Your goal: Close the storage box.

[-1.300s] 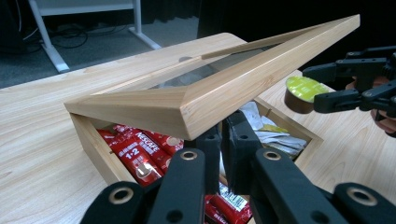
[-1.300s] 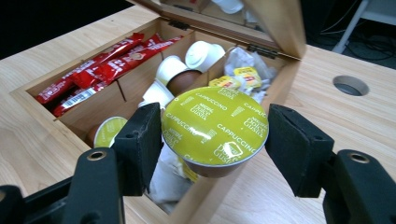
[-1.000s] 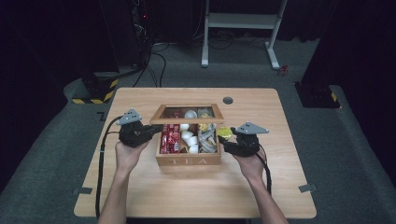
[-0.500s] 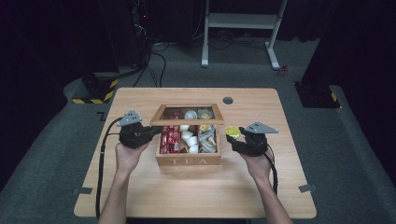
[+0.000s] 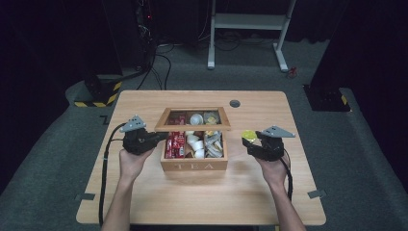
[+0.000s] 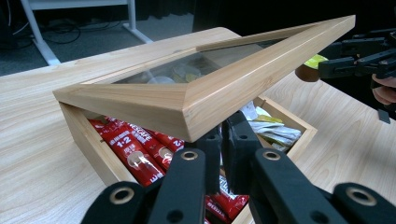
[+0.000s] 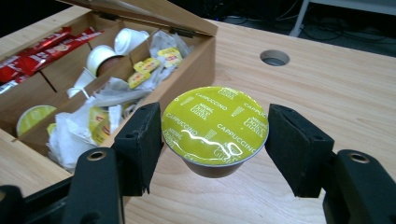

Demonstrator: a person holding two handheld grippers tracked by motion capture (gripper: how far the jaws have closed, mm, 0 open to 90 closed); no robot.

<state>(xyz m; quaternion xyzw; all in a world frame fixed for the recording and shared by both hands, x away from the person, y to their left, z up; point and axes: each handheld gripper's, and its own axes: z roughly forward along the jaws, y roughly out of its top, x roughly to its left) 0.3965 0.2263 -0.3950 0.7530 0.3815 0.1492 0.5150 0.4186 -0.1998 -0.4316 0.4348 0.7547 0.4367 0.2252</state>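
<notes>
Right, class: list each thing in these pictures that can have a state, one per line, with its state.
Tea box: open, compartments filled.
Lid: raised, propped on the jaws of the left hand-held gripper.
Left hand-held gripper: shut, under the lid's front edge.
Right hand-held gripper: shut on the capsule.
Capsule: sealed, upright, held outside the box.

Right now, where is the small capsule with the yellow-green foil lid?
The yellow-green foil-lidded capsule sits between the right gripper's jaws, above the bare table to the right of the wooden tea box.
</notes>
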